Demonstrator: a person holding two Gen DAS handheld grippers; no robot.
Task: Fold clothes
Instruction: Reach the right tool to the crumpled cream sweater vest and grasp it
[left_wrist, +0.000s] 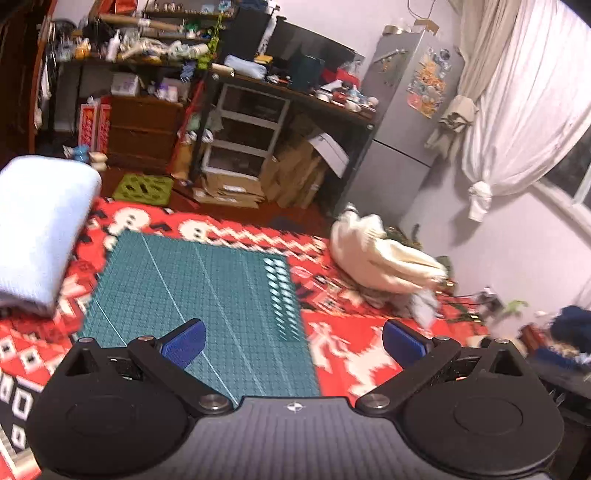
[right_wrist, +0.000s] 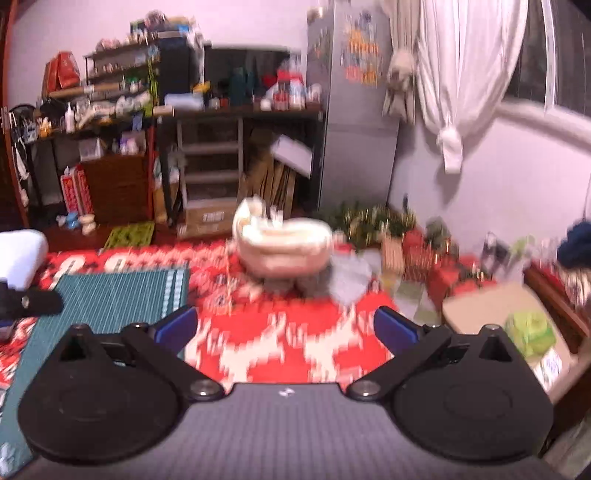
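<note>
A red and white patterned blanket (left_wrist: 343, 343) covers the work surface, and a green cutting mat (left_wrist: 207, 295) lies flat on it with nothing on top. Off the mat's far left corner sits a folded pale blue cloth (left_wrist: 37, 236), which looks already done. The cream garment (left_wrist: 380, 258) still to be folded lies crumpled in a heap on the blanket beyond the mat's far right corner, near the wall, on top of some greyish fabric. In the left wrist view its long axis runs roughly from upper left to lower right; in the right wrist view it sits almost dead ahead, the cream garment (right_wrist: 284, 247) centred between the fingers' line of sight, though motion blur hides its folds. The right gripper (right_wrist: 286, 330) therefore seems the nearer and better aligned; the left gripper (left_wrist: 293, 341) hovers over the mat with the heap well off to its right. Both grippers have their jaws spread wide and hold nothing. The coming move is likely a forward reach to the heap.
</note>
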